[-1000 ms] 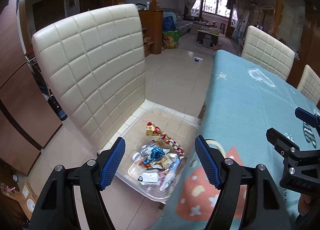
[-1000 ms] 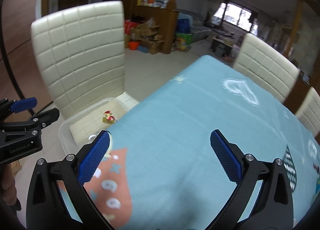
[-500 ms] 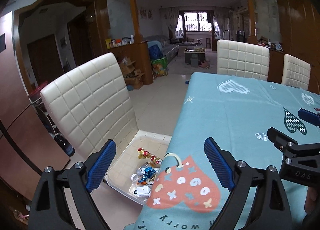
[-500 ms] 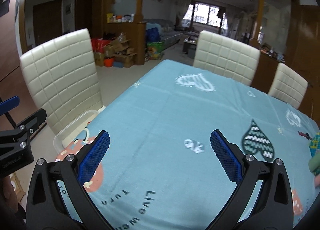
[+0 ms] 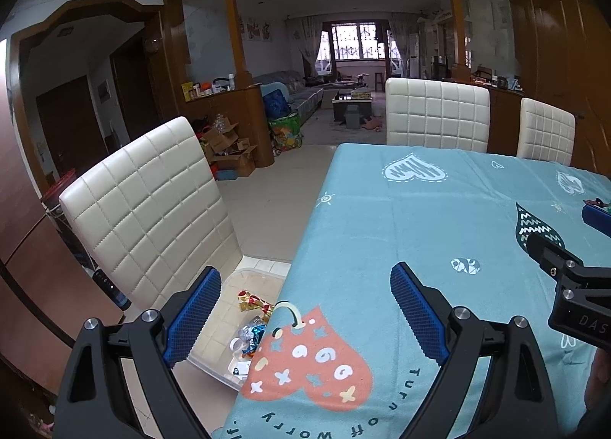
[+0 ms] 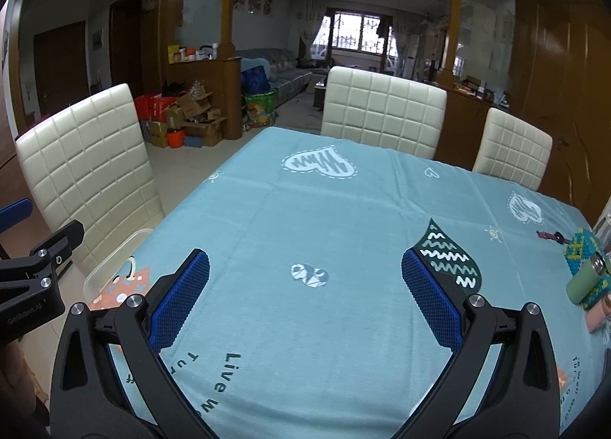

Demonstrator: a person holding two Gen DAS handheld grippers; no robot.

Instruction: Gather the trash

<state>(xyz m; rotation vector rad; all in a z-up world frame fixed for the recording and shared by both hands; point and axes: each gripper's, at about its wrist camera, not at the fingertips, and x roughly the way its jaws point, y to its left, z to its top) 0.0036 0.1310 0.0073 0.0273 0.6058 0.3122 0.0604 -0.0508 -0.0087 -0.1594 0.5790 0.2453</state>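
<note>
Nearest the left wrist camera, the left claw (image 5: 305, 309) hangs with its blue pads wide apart and nothing between them, straddling the worktop's (image 5: 439, 217) left edge. Just past and below that edge, a clear plastic bin (image 5: 244, 278) sits on the seat of a white quilted chair (image 5: 152, 210), and it already holds crumpled wrappers (image 5: 252, 318), foil and paper scraps heaped toward its near side.

The right claw (image 6: 305, 294) is likewise spread and empty, poised over the blue tablecloth with only a small printed motif beneath it.

Farther out, toward the right edge in the right wrist view, a few things lie on the cloth: a pale green cylinder (image 6: 584, 280) resting on a blue-green knitted piece (image 6: 582, 248), and a small dark red item (image 6: 550, 236) beyond them. Whether any of these is rubbish cannot be told at this size.

Judging from this, the work stands between a drop and the next pick, with the middle of the cloth already bare. The next move would call for the right claw to swing toward the right-hand cluster, decide what is waste, and close on a single piece. At the far end stand two more white chairs (image 6: 382, 110).
</note>
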